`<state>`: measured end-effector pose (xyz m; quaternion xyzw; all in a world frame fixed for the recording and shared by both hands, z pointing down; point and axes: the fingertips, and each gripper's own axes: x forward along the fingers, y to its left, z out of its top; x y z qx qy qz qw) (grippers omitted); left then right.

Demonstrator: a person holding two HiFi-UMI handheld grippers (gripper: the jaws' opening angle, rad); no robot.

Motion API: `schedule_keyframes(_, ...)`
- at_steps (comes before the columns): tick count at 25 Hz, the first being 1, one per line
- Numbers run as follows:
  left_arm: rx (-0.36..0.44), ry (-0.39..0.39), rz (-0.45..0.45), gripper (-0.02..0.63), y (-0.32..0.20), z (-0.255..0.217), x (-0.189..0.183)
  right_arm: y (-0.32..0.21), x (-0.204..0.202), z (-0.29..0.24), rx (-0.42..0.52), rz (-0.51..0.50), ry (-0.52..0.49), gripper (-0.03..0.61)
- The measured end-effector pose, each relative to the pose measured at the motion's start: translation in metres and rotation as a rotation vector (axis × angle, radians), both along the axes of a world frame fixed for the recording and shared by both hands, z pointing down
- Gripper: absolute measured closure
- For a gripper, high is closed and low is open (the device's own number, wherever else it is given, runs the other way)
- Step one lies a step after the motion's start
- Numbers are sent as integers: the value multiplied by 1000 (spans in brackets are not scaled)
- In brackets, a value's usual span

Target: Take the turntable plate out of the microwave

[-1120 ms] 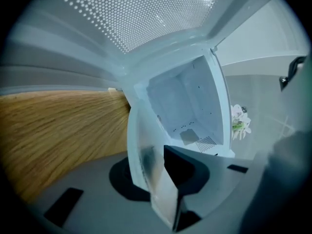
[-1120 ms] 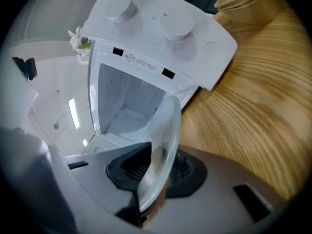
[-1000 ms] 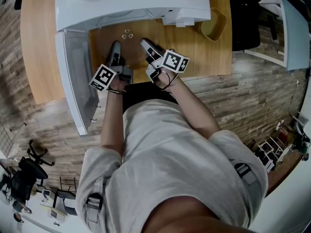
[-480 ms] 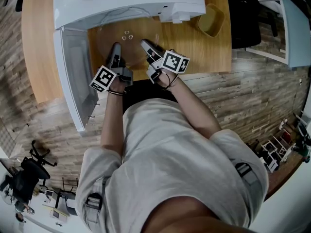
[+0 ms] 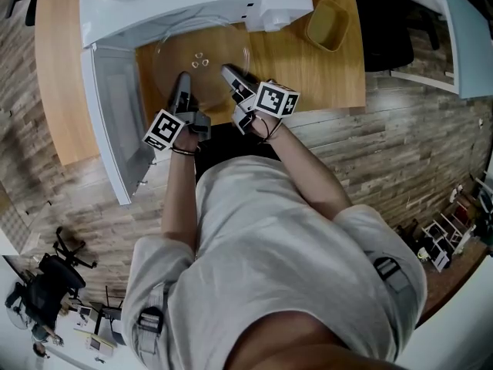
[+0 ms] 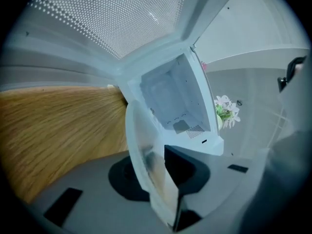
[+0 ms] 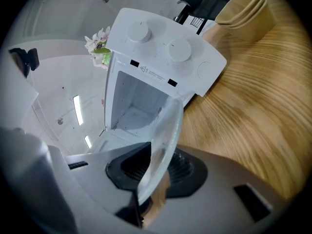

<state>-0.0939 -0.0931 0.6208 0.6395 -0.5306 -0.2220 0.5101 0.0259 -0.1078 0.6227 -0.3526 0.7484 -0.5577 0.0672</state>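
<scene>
The clear glass turntable plate (image 5: 202, 62) hangs level over the wooden table (image 5: 308, 75), just in front of the open white microwave (image 5: 192, 2). My left gripper (image 5: 183, 85) is shut on the plate's near-left rim and my right gripper (image 5: 231, 74) is shut on its near-right rim. In the left gripper view the plate's edge (image 6: 144, 160) stands between the jaws of the left gripper (image 6: 161, 179), with the bare microwave cavity (image 6: 175, 101) beyond. In the right gripper view the plate (image 7: 163, 140) sits in the right gripper (image 7: 151, 179), before the microwave's knob panel (image 7: 165, 45).
The microwave door (image 5: 115, 129) swings open to the left, and its perforated window (image 6: 112, 18) is close to my left gripper. A yellowish container (image 5: 325, 23) stands on the table right of the microwave. The table's front edge is by the person's body.
The plate has slid further out of the microwave toward the person, with both grippers still on its rim. More of the glass now shows in front of the cavity.
</scene>
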Motion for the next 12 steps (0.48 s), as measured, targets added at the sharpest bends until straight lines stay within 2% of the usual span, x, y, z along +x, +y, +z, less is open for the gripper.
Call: schedule_keyframes(12,0,-15,24,511,22,-6,11,19,13,-6,34,6,12,481)
